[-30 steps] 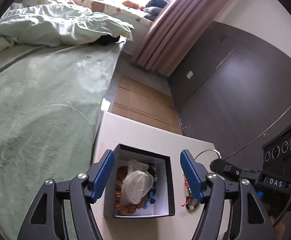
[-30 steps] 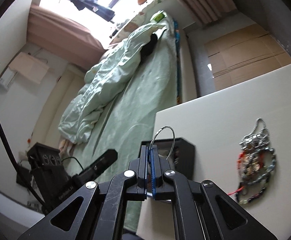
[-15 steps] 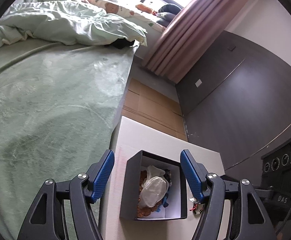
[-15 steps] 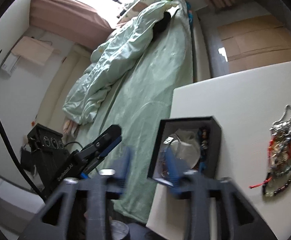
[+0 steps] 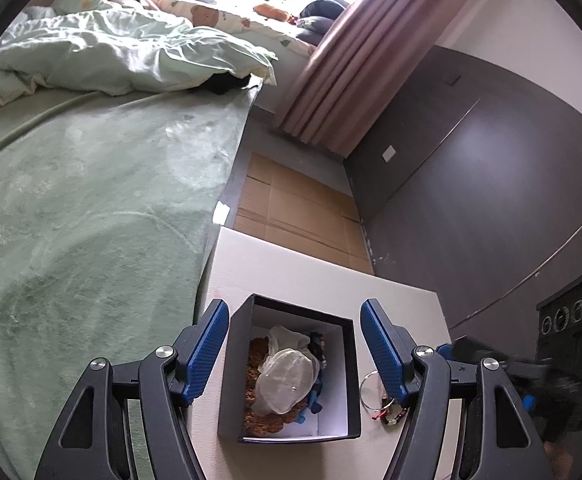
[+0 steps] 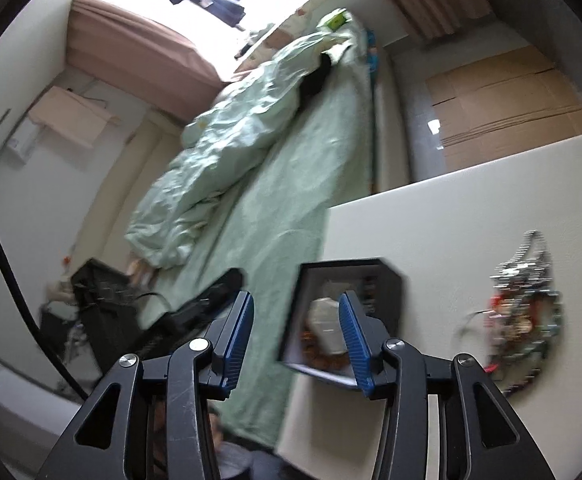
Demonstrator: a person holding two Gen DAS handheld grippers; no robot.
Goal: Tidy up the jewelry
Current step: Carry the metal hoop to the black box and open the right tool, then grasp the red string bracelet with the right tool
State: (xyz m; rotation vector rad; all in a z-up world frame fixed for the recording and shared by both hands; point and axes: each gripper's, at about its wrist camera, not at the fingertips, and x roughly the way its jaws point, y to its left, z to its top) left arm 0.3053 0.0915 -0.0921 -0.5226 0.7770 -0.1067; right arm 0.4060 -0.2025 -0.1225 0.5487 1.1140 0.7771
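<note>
White table (image 5: 303, 276) beside the green bed (image 5: 91, 208); the edge drop-off is the biggest hazard, since the black box (image 5: 227, 380) sits close to the bed-side edge and a nudge from a finger could shove it over. Box holds brown beads, a white pouch (image 5: 287, 376) and a dark blue piece. Left gripper (image 5: 291, 352) spread wide, straddling the box, holding nothing; closing here would clamp the walls, maybe tip it. Right gripper (image 6: 295, 340) also open and empty, hovering near the box's bed-side rim. Right view is motion-blurred, so whether a finger touches the box cannot be told. Jewelry pile (image 6: 527, 312) lies on the table, apart from the box: tangled chains and beads, likely to drag along together if one strand is pinched. Silver hoop (image 5: 371, 390) lies just outside the box by the left gripper's right finger; thin wire, easy to miss or flick away.
</note>
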